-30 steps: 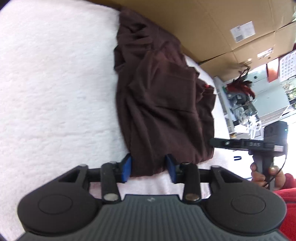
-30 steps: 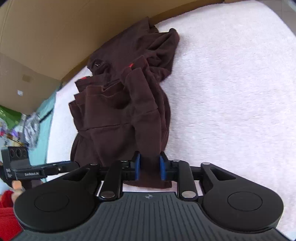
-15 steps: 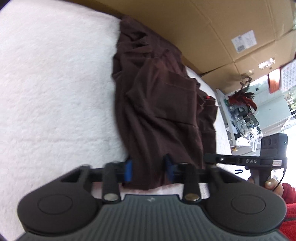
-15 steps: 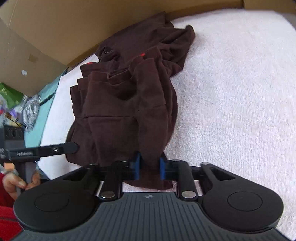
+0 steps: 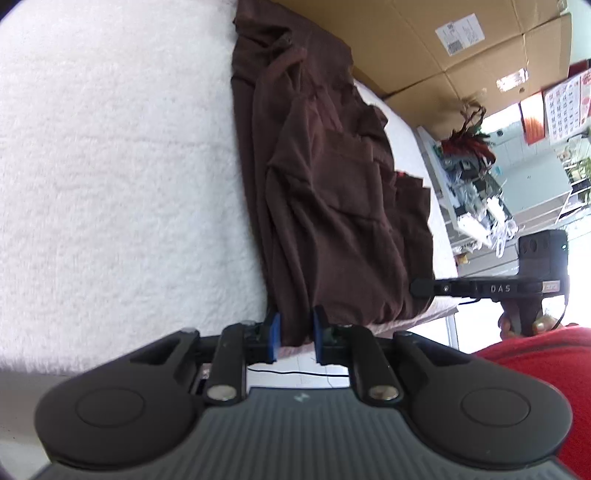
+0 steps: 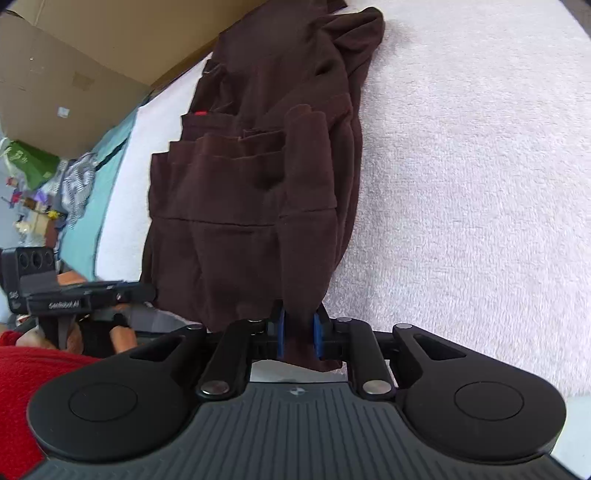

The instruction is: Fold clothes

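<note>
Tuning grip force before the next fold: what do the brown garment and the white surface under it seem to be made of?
Garment: looks like a soft, matte knit, perhaps cotton jersey; it drapes in loose folds, without sheen, and shows stitched seams. White surface: looks like plush fleece or terry, with a fuzzy, nubby pile. The exact fibre of either cannot be told.

surface: white fleecy cover (image 5: pixel 110 166) | behind it: brown cardboard boxes (image 5: pixel 443 55) bearing a white label (image 5: pixel 460 33) | beyond the boxes: cluttered shelf (image 5: pixel 476 192), pale wall, bright daylight | beside the cover: teal cloth (image 6: pixel 92 199), green bag (image 6: pixel 33 166)
</note>
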Action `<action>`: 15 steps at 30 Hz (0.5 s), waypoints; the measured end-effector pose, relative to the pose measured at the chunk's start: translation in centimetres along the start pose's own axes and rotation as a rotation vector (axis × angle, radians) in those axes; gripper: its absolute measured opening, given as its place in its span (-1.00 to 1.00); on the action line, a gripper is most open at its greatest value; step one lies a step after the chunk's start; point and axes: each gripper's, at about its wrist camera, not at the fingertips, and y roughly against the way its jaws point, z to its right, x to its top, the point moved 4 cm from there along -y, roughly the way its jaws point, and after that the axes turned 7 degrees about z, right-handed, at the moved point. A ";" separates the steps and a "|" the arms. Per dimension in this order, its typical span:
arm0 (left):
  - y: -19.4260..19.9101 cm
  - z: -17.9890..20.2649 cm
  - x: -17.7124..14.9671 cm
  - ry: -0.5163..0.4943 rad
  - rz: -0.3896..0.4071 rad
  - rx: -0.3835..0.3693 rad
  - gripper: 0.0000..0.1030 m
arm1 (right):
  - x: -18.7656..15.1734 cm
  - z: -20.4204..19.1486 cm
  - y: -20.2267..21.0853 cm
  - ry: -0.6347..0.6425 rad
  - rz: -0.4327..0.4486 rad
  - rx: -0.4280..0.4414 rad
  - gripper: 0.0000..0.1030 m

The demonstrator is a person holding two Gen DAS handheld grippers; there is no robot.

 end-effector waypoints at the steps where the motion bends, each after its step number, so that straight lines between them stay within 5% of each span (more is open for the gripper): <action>1: 0.2 0.2 -0.1 -0.031 -0.006 0.006 -0.77 | 0.0 -0.4 0.2 0.018 0.023 -0.023 -0.52; 3: 1.0 0.6 0.0 -0.112 -0.007 0.020 -0.76 | 0.1 -1.2 0.6 0.054 0.068 -0.070 -0.19; 9: 2.3 1.9 2.3 -0.246 0.071 -0.006 -0.11 | 0.6 -3.7 1.8 0.161 0.202 -0.211 -0.10; 11: 0.9 2.5 3.5 -0.322 0.091 0.017 -0.09 | 1.5 -4.3 0.6 0.187 0.243 -0.272 0.08; 15: -1.5 3.2 6.7 -0.419 0.168 0.085 -0.07 | 3.5 -4.3 -1.9 0.199 0.320 -0.377 0.09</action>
